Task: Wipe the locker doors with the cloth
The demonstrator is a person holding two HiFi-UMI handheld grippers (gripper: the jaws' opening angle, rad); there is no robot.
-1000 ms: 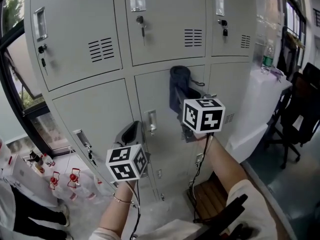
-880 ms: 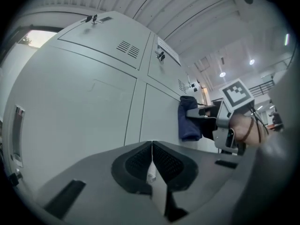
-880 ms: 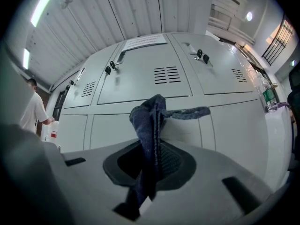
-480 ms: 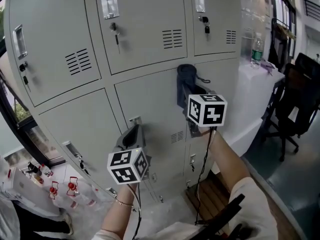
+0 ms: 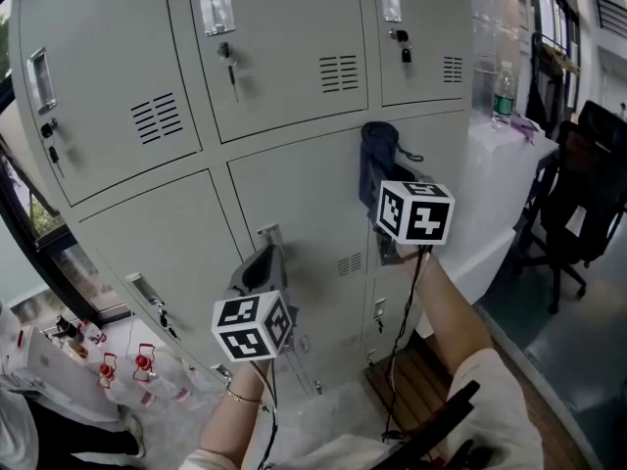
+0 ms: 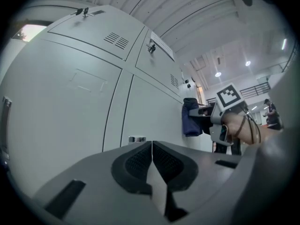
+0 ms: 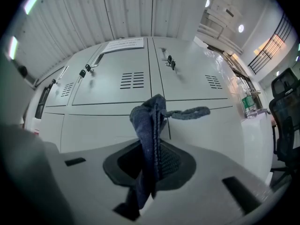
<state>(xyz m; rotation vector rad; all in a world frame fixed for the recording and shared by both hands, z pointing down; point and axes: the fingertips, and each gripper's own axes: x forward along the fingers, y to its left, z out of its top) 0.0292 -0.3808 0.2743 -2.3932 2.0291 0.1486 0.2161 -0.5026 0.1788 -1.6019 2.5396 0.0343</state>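
A dark blue cloth (image 5: 377, 164) is pressed against a grey locker door (image 5: 304, 194) in the middle row, close to the seam with the door to its right. My right gripper (image 5: 384, 189) is shut on the cloth (image 7: 151, 130), whose bunched top and one loose strand stick out above the jaws. The left gripper (image 5: 263, 262) hovers lower and to the left, in front of the locker's lower door, shut with nothing between its pads (image 6: 140, 161). From the left gripper view the cloth (image 6: 191, 118) and the right gripper's marker cube (image 6: 229, 97) show at the right.
The lockers (image 5: 118, 96) fill the view, with handles, keys and vent slots. A white-covered table (image 5: 500, 184) with a green bottle (image 5: 503, 91) stands at the right beside a black chair (image 5: 588, 204). Small red-capped bottles (image 5: 142, 365) and a person's legs sit at lower left.
The right gripper has slid the cloth to the right across the middle-row door. The left gripper has hardly moved. The head view shifted up and right a second ago.
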